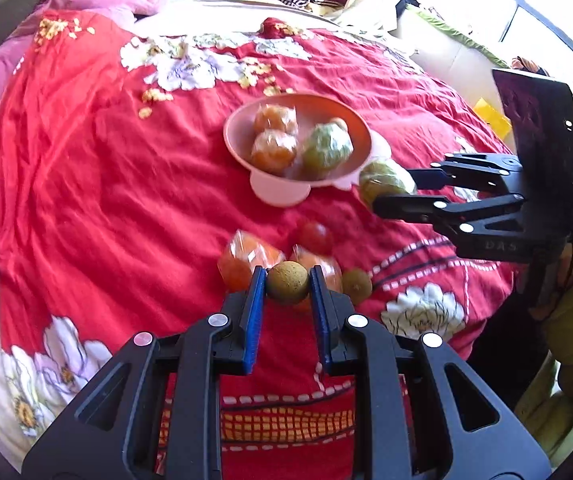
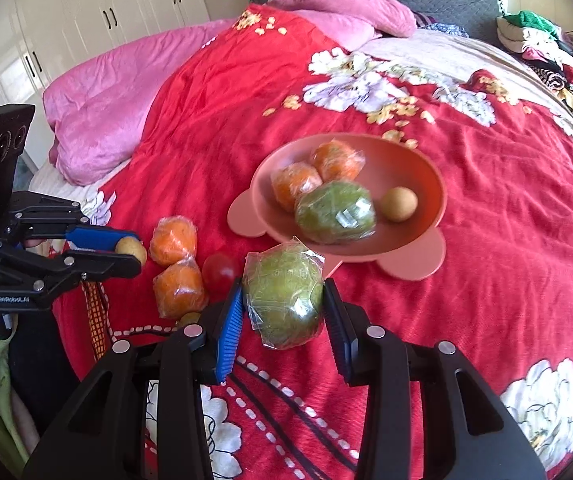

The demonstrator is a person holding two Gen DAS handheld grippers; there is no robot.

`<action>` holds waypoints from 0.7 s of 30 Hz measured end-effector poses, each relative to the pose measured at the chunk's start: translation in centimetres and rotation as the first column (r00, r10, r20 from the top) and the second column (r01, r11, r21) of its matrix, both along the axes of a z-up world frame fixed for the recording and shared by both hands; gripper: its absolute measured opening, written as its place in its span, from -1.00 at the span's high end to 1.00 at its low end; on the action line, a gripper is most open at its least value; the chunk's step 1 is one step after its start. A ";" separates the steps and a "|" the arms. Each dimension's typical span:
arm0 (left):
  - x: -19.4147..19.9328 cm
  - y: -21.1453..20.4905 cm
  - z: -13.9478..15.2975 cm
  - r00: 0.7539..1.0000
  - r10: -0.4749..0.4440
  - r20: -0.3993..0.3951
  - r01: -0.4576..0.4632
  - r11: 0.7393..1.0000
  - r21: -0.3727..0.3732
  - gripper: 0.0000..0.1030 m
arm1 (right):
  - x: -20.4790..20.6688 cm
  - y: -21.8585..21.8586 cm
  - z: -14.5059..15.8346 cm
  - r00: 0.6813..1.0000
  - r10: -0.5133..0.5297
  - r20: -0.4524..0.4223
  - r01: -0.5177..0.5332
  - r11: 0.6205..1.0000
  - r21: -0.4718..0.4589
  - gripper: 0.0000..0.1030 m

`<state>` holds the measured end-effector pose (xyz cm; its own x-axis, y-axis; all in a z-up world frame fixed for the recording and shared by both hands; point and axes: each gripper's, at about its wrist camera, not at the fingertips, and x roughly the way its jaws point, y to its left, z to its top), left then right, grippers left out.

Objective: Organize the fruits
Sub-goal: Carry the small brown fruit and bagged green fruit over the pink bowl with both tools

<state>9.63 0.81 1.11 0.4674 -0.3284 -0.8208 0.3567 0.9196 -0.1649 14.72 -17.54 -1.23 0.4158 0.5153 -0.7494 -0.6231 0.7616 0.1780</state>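
1. Fruits split between two places: two wrapped oranges (image 2: 314,174), a wrapped green fruit (image 2: 335,213) and a small tan round fruit (image 2: 398,204) already in the pink bowl (image 2: 426,168); two more wrapped oranges (image 2: 176,264), a red tomato (image 2: 218,272) and a small brown fruit (image 1: 356,286) loose on the red floral bedspread (image 2: 486,240), near and left of the bowl.
2. Right gripper (image 2: 284,304) clamped wide on a second wrapped green fruit (image 2: 286,300), blue pads pressing the crinkly film on both sides, just near of the bowl's rim.
3. Left gripper (image 1: 287,282) closed narrow on a small brown round fruit (image 1: 288,283), pinched near the fingertips, above the loose oranges.
4. Step in hand, by the look of it: carrying both fruits to the bowl.
5. Best done one at a time: green fruit first, lifted clear of the rim, set into the bare near-right part of the bowl, released low to avoid rolling.
6. Worth watching: slippery wrap under the right pads, so steady squeeze, no tilting.
7. Small fruit held only at the tips, so slow travel; drop beside the tan one, away from the stacked oranges.
8. Bowl sits on soft bedding, so no pressing on the rim, or likely tipping.
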 end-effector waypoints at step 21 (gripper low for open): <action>6.7 -3.8 0.2 1.000 -0.015 0.005 0.015 1.000 0.004 0.71 | 3.9 -3.3 2.2 0.995 -0.089 0.052 0.088 0.996 0.017 0.28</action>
<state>16.37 -2.95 1.28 0.4663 -0.3322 -0.8199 0.3708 0.9149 -0.1599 18.65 -20.83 0.94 0.4987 0.4854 -0.7181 -0.5623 0.8117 0.1581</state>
